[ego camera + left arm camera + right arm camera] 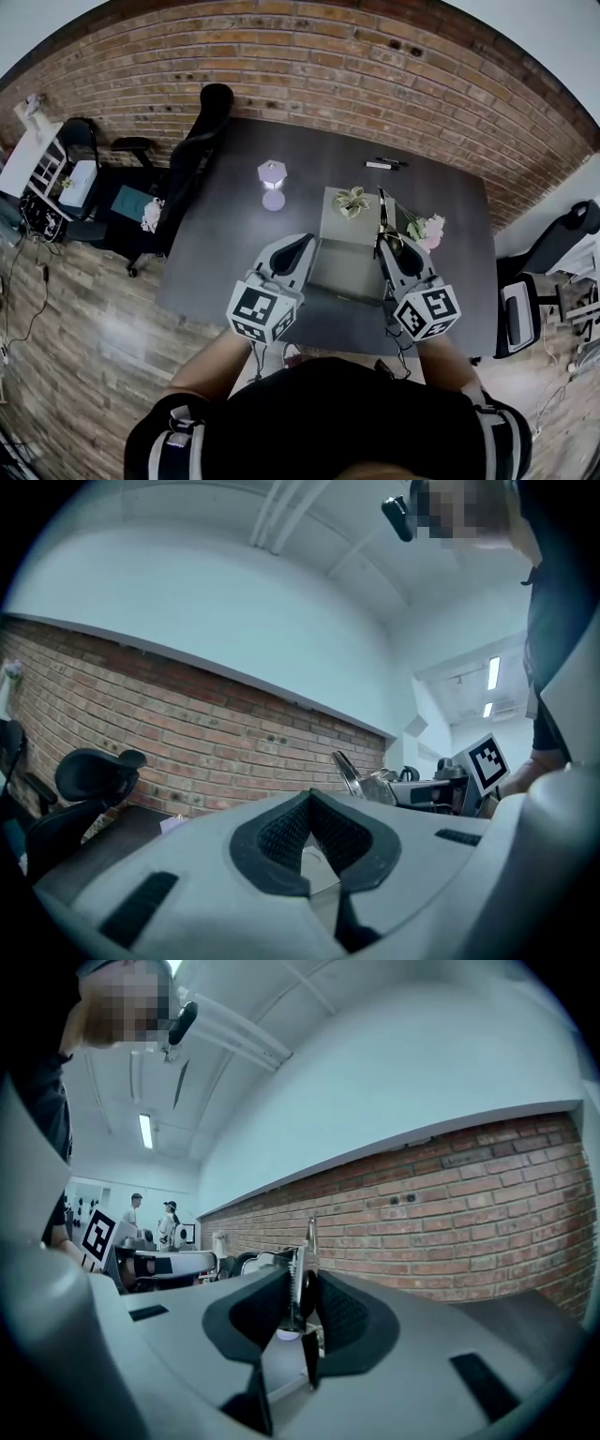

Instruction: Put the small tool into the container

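A grey open container lies mid-table between my two grippers. My right gripper hovers at its right rim, shut on the small metal tool, a thin shiny piece that sticks up beyond the pads. In the right gripper view the tool stands edge-on between the black pads. My left gripper is over the container's left rim. Its jaws meet at the tips with nothing in them. From the left gripper view, the tool shows in the right gripper.
A small potted plant sits at the container's far end. A purple lamp-like object stands to the left, flowers to the right, pens near the far edge. An office chair stands against the table's left side.
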`<act>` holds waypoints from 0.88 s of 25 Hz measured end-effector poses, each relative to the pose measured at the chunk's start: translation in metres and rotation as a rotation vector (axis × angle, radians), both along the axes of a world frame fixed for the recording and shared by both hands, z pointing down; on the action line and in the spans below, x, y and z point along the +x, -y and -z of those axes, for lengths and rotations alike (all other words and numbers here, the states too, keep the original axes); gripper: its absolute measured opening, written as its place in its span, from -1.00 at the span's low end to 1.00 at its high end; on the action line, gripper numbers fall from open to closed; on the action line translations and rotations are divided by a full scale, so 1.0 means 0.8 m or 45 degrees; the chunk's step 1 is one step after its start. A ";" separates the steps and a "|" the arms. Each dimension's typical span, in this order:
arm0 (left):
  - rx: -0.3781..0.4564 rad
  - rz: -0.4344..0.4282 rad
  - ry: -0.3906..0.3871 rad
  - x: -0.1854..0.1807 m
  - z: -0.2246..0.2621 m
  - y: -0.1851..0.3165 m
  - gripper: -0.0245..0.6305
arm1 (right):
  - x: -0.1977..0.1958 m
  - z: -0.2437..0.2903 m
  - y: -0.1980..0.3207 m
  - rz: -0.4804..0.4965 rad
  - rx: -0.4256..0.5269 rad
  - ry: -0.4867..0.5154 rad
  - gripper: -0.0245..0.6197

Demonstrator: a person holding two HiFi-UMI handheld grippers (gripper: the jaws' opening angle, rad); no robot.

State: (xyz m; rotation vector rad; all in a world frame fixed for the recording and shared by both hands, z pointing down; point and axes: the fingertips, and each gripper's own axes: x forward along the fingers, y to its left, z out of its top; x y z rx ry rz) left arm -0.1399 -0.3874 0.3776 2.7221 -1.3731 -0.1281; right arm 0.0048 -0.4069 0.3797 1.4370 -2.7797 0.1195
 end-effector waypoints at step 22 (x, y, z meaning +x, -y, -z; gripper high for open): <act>-0.060 -0.108 -0.015 0.046 -0.033 0.029 -0.90 | 0.021 -0.045 0.008 0.010 -0.130 -0.138 -0.64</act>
